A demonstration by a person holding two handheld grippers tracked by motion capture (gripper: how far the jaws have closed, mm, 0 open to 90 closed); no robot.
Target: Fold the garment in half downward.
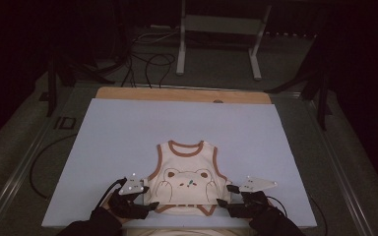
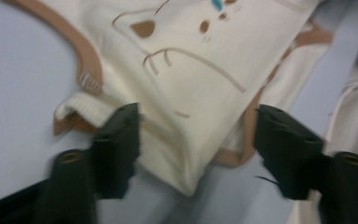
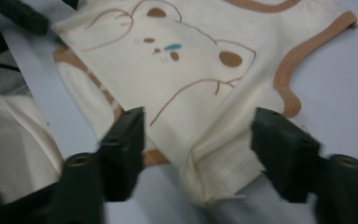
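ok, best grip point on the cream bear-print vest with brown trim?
Judging by its pose, take the cream bear-print vest with brown trim at its two folded bottom corners, coming from the near table edge: it lies flat, and both corners point toward the open claws.

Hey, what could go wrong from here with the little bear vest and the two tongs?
1. The cream sleeveless vest with brown trim and a bear print has its bottom edge folded up. With both tongs open, the fold may spring back or lie crooked.
2. The left tongs and the right tongs each straddle a folded corner, so pulling away could snag and drag the cloth.
3. The vest lies near the front edge of the pale blue mat; a tug toward the person might pull it off.
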